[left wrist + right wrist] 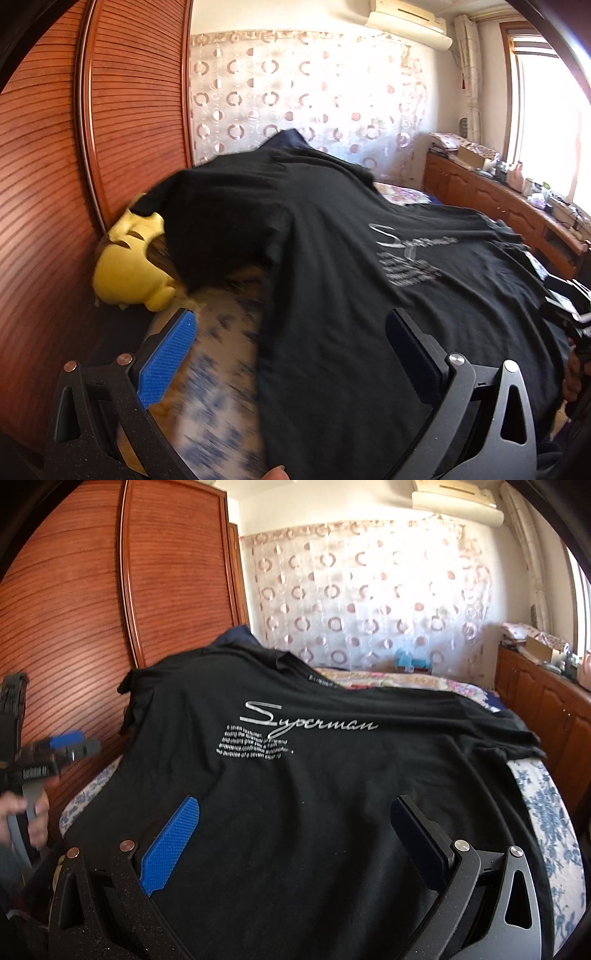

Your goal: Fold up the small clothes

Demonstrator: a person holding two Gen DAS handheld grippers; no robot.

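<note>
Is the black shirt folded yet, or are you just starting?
Just starting. Done: the black T-shirt lies spread out on the bed, print side up. In hand: nothing; the left gripper and right gripper both hover open over its near end. Left: the sleeves and body show no folds.

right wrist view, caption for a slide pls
Open right gripper over a black printed t-shirt spread on the floral bed.

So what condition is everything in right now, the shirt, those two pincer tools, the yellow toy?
Black T-shirt: spread flat on the bed, print up, unfolded.
Left gripper: open, at the shirt's edge, holding nothing.
Right gripper: open over the shirt, holding nothing.
Yellow plush toy: lying against the wardrobe, partly under a sleeve.
</note>
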